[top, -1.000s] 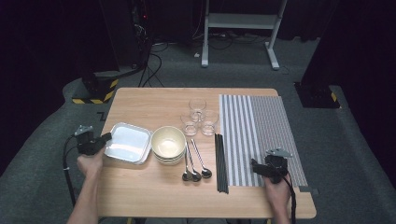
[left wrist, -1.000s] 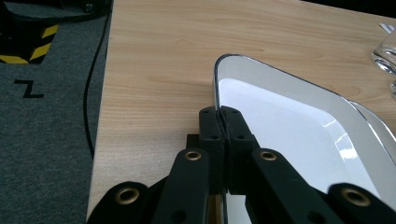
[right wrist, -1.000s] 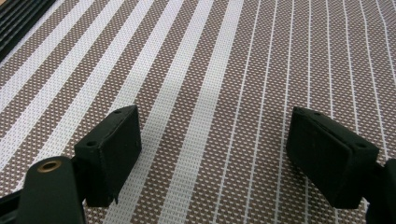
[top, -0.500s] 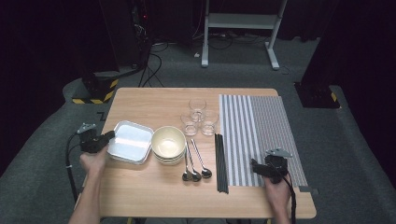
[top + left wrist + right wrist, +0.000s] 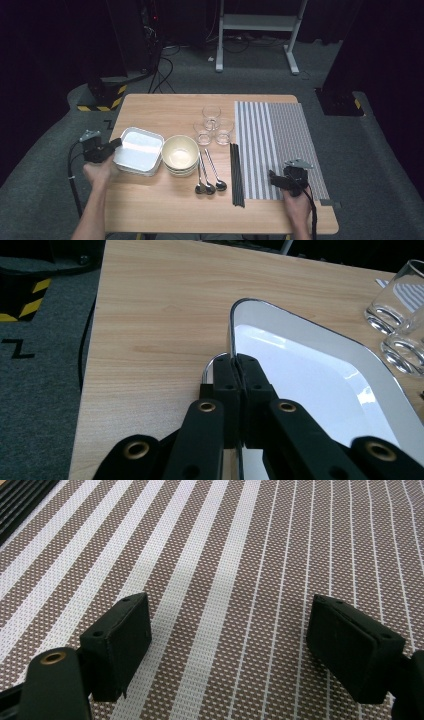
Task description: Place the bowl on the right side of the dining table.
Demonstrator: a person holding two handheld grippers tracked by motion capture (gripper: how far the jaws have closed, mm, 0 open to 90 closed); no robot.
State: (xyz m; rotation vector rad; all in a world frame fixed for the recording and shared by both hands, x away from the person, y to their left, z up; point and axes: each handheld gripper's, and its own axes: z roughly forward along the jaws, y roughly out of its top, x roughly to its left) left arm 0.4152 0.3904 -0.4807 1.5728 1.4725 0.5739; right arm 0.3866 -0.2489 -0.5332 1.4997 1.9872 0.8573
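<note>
At the worktop's [image 5: 150, 210] left edge, the tray's [image 5: 320, 375] rim is clamped by the left claw [image 5: 239, 367], not yet lifted, while the right claw [image 5: 227, 645] is held released over the striped mat [image 5: 240, 540].

The left tongs [image 5: 107, 148] are held at the near left, pointing right, their jaws pinched together with only a thin rim between them. The right tongs [image 5: 276, 179] are held low at the near right, pointing left, their jaws spread wide with nothing between them.
</note>
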